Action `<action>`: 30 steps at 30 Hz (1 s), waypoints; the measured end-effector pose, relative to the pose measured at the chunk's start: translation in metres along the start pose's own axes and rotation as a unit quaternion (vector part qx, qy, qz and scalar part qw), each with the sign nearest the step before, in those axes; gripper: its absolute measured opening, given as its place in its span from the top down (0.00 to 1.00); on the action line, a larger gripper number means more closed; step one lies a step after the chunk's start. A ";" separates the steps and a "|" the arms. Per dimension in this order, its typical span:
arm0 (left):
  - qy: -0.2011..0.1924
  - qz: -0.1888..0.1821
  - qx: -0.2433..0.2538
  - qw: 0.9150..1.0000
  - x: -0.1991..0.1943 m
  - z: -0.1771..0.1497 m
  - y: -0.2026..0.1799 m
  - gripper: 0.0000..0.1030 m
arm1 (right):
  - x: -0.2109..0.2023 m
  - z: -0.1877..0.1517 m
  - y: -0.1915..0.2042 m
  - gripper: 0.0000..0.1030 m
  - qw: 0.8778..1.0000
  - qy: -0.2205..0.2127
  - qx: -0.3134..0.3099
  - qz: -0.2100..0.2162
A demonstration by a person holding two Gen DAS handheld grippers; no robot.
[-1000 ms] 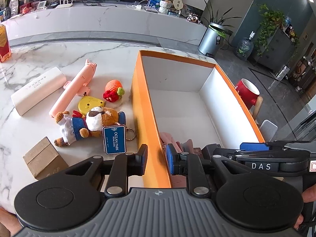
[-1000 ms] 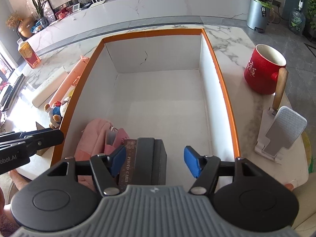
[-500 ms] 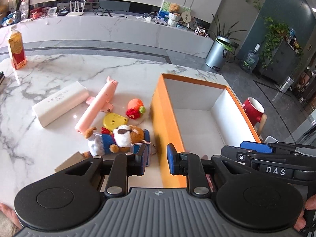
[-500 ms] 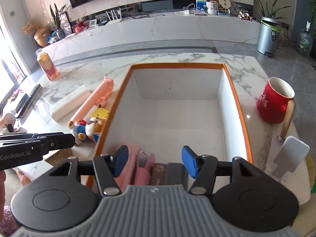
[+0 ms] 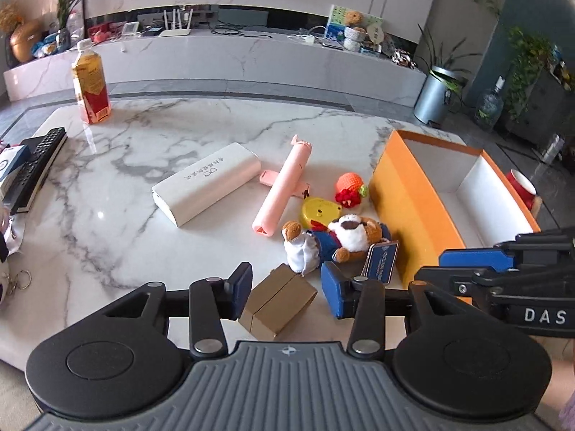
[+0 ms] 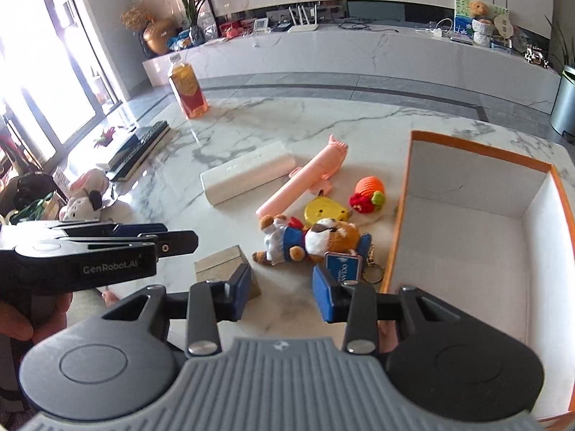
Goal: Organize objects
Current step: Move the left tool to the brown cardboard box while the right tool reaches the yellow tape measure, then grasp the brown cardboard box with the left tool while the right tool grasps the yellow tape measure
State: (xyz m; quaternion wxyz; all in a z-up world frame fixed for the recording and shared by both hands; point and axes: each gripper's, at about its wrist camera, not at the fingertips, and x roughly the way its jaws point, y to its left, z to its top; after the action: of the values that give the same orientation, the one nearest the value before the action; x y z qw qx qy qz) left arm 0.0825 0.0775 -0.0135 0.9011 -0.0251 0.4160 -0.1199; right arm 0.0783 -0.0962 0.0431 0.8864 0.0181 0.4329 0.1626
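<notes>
An orange box (image 5: 413,208) with a white inside stands at the right of the marble table. Left of it lie a plush bear (image 5: 345,237) with a blue tag, a yellow disc (image 5: 320,212), a crochet orange toy (image 5: 350,186), a pink pig-shaped tube (image 5: 284,186) and a white case (image 5: 206,186). My left gripper (image 5: 286,289) hovers over a small brown carton (image 5: 278,301); its jaws are opening and the pads do not touch the carton. My right gripper (image 6: 282,292) is closing on nothing, above bare table between the carton (image 6: 222,264) and the bear (image 6: 312,239).
A tea bottle (image 5: 90,86) stands at the table's far left, a black remote (image 5: 36,168) lies by the left edge, and a red mug (image 5: 521,186) sits beyond the orange box. A plush rabbit (image 6: 90,197) rests off the left edge. The near table edge is close below both grippers.
Both grippers have drawn back from the orange box and swung left over the loose toys. The left jaws have spread apart; the right jaws have narrowed.
</notes>
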 end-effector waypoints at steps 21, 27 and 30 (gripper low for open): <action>0.140 -0.059 0.168 0.974 0.080 0.003 0.001 0.39 | 0.107 0.071 -0.009 0.72 0.992 0.104 -0.062 -0.024; 0.175 -0.068 0.179 0.966 0.087 0.013 -0.002 0.44 | 0.139 0.086 -0.020 0.65 0.987 0.120 -0.105 -0.023; 0.173 -0.059 0.196 0.963 0.088 0.018 -0.004 0.45 | 0.157 0.091 -0.023 0.63 0.983 0.134 -0.127 -0.021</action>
State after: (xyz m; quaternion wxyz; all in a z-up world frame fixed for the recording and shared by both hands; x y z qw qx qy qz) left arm 0.1502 0.0514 -0.0664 0.7938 0.1486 0.5321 -0.2542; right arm 0.2450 -0.0608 -0.0237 0.8188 -0.1261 0.5236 0.1987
